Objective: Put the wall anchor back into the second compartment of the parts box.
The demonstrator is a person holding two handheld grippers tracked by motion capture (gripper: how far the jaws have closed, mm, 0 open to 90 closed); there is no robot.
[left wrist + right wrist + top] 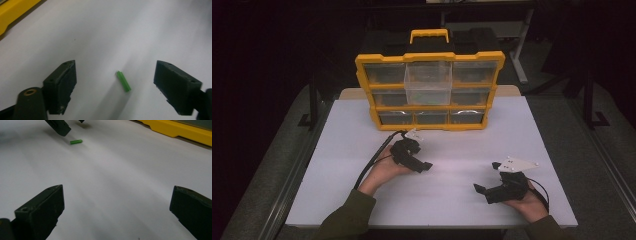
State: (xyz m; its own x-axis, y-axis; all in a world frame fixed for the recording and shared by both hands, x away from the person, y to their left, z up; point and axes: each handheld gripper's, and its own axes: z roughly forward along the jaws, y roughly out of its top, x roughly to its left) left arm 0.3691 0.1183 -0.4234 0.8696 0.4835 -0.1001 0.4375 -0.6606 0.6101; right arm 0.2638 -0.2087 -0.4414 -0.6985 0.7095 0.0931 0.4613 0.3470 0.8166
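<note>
A small green ribbed plug (123, 81) lies flat on the white table (105, 32). My left gripper (115, 68) hangs low over it. The jaws stand apart on either side of the plug and neither pad touches it. In the high view my left gripper (424, 166) sits left of the table's middle, pointing right. From the right gripper view the same plug (76, 142) lies far off, under one black finger (58, 126) of the left gripper. My right gripper (117, 195) is open with bare table between its jaws. It rests near the front right, right gripper (486, 177) pointing left.
A yellow parts organiser (430, 90) with clear drawers stands upright at the back of the table (437, 210). One clear drawer (428, 82) in its upper middle is pulled forward. Its yellow base edge (180, 130) runs beyond the right gripper.
</note>
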